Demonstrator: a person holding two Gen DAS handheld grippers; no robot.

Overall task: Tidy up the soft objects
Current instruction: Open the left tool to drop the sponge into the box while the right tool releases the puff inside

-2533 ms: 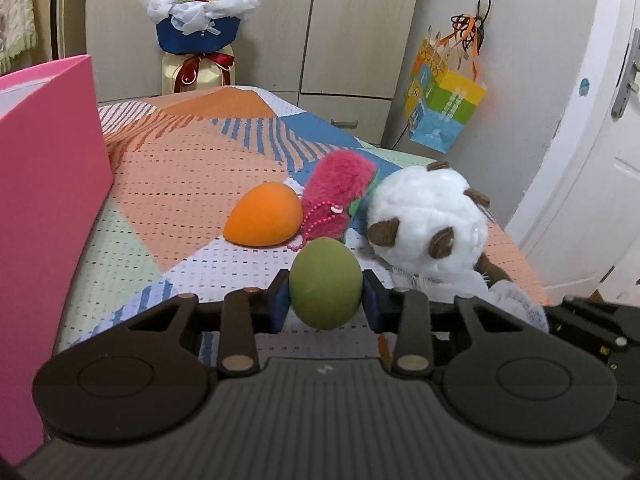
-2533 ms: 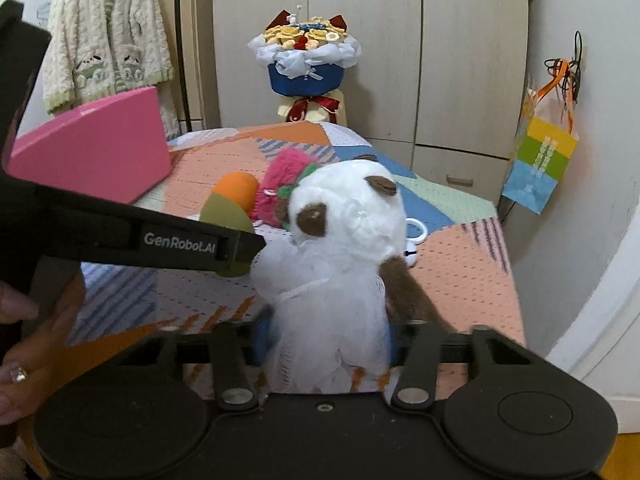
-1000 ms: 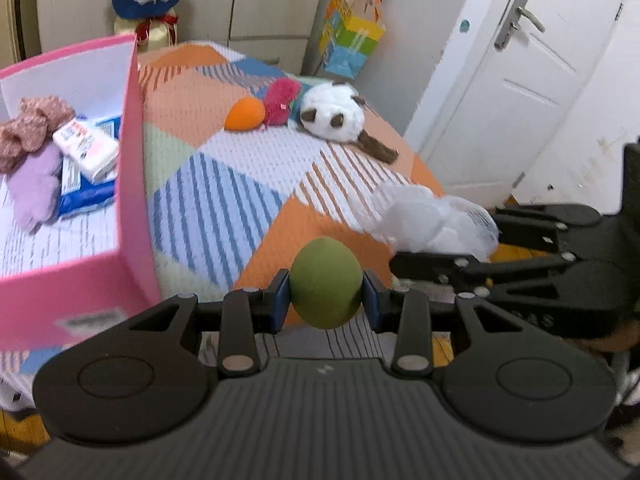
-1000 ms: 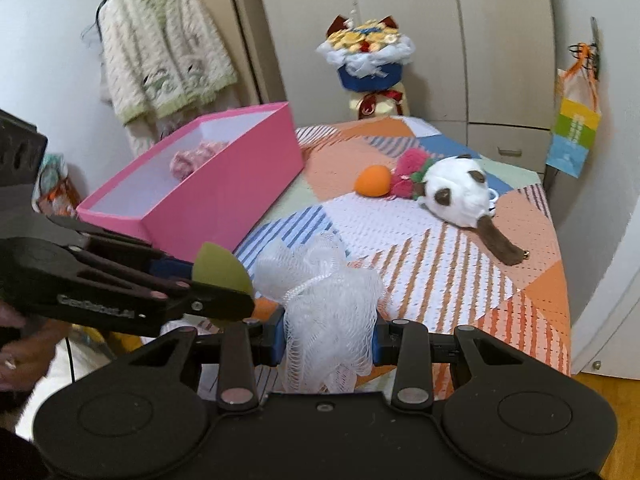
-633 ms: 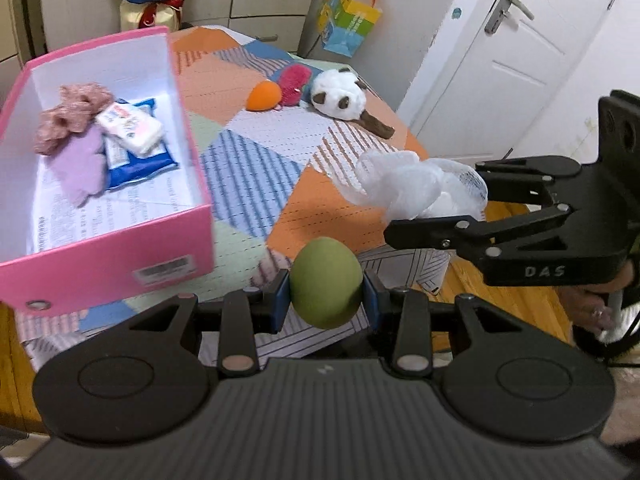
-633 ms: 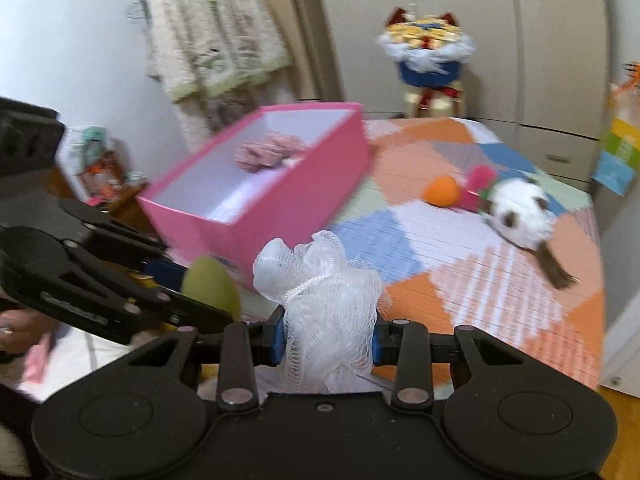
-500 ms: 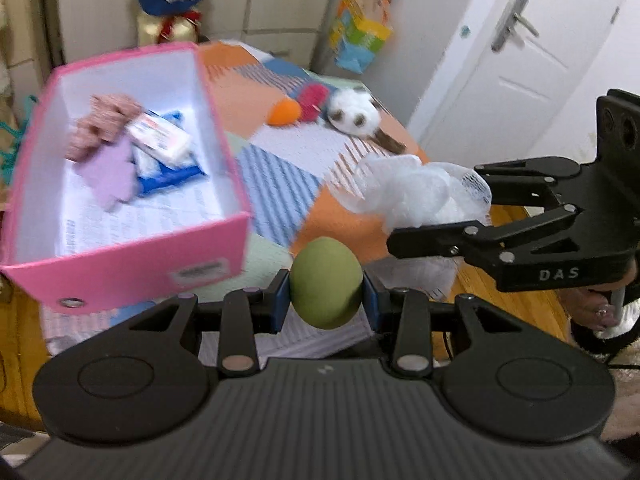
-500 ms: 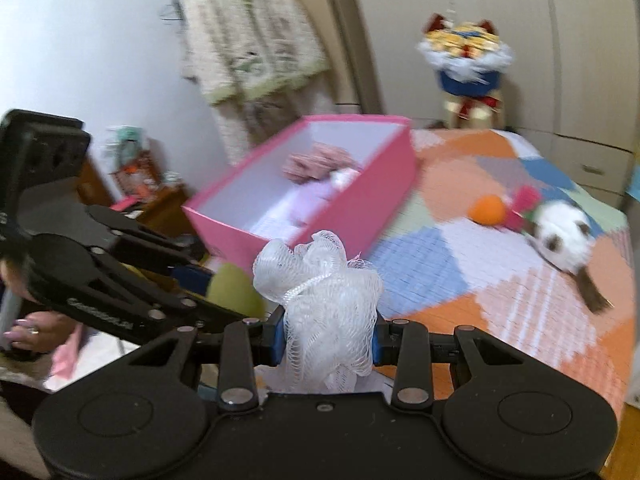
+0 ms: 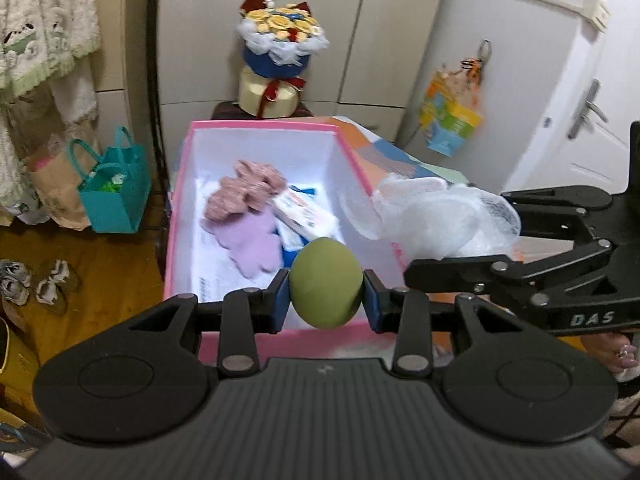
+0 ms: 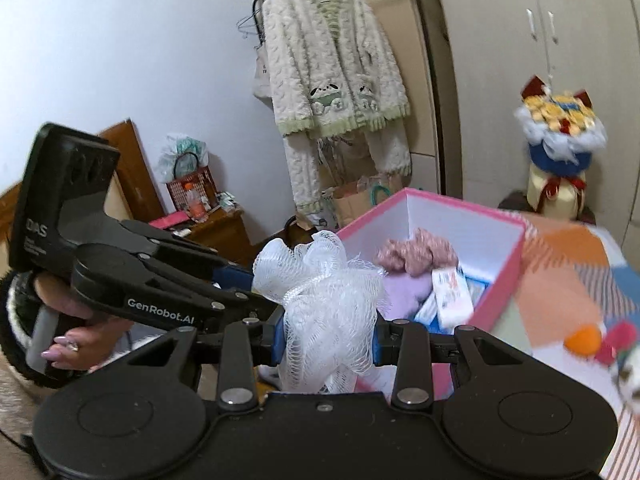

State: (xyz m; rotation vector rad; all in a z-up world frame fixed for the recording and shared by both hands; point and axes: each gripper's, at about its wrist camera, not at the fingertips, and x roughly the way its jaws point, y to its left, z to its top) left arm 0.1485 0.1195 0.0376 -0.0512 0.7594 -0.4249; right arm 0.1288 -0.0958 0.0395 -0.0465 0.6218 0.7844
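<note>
My left gripper (image 9: 326, 294) is shut on a green egg-shaped sponge (image 9: 326, 282) and holds it over the near end of the pink box (image 9: 178, 184). My right gripper (image 10: 328, 340) is shut on a white mesh bath puff (image 10: 326, 300), beside the box's right wall; the puff also shows in the left wrist view (image 9: 444, 216). The box (image 10: 496, 276) holds a pink knit piece (image 9: 248, 192), a lilac glove (image 9: 250, 240) and white and blue packets (image 9: 306, 214). An orange sponge (image 10: 585, 340) and a pink plush toy (image 10: 618, 340) lie on the bed.
The box stands on a patchwork bedspread (image 10: 568, 276). A teal bag (image 9: 114, 196) and shoes (image 9: 32, 284) are on the wooden floor at the left. A flower bouquet (image 9: 280, 60) stands behind the box. A cardigan (image 10: 332, 72) hangs on a rack.
Both grippers have swung left from the toys on the bed to the pink box, carrying the green sponge and the white puff. The box's inside now lies right in front of them.
</note>
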